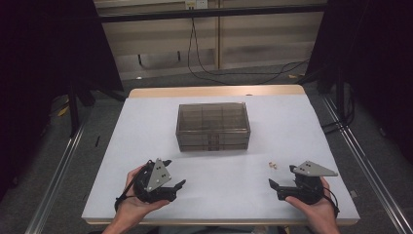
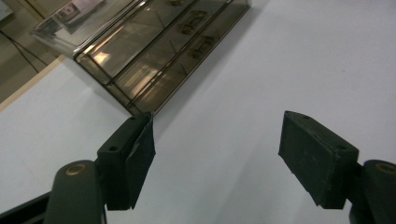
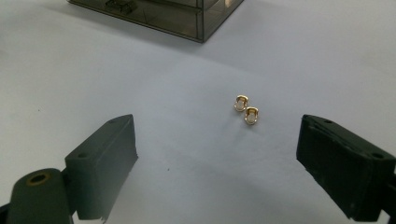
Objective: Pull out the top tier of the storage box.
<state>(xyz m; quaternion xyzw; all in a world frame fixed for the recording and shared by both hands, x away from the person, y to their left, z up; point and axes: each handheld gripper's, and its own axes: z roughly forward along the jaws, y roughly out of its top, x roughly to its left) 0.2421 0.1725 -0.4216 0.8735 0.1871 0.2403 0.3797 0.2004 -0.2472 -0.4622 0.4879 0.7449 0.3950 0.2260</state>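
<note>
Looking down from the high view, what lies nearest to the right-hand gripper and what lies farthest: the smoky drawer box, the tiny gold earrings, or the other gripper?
From the right gripper:
1. Gold earrings, on the white table just ahead of its jaws.
2. Smoky drawer box, mid-table, farther back and toward the left.
3. Left gripper, across the table's near edge, a little farther off than the box.

left hand-held gripper (image 1: pixel 176 173): black body, grey three-cornered plate with small screw holes on top; black cable looping beneath
right hand-held gripper (image 1: pixel 281 176): black, same grey plate; cable at the wrist
jaw pads: dark rectangular blocks, two screw holes each; brass-coloured pivot bushings
forearms: bare, no sleeves
</note>
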